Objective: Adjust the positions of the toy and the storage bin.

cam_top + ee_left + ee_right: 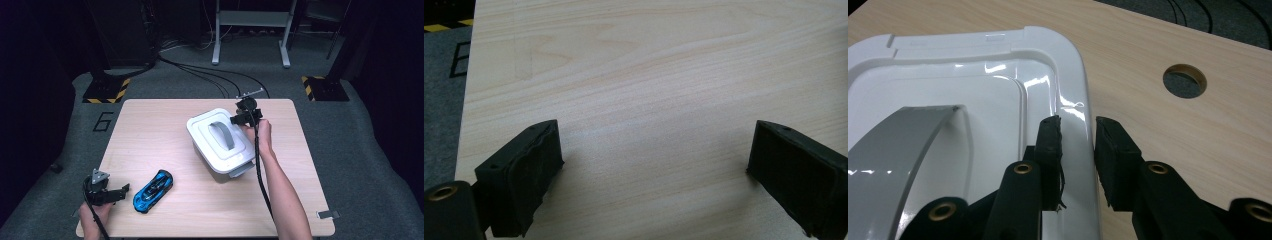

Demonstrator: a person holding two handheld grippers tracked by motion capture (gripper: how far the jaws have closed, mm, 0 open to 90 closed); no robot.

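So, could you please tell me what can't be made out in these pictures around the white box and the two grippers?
- Box contents: hidden by its lid, high view.
- Front of the lid: cut off by the bottom edge, right gripper view.
- Right gripper pad contact on the lid rim: too close to judge.
- Blue car details: too small, high view.
- Left gripper: its body is cut off by the bottom edge, left gripper view.

One white lidded box (222,142), one blue toy car (153,190), one table (150,135)

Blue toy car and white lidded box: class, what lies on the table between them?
Nothing: in the high view only bare wooden table separates the blue toy car from the white lidded box.
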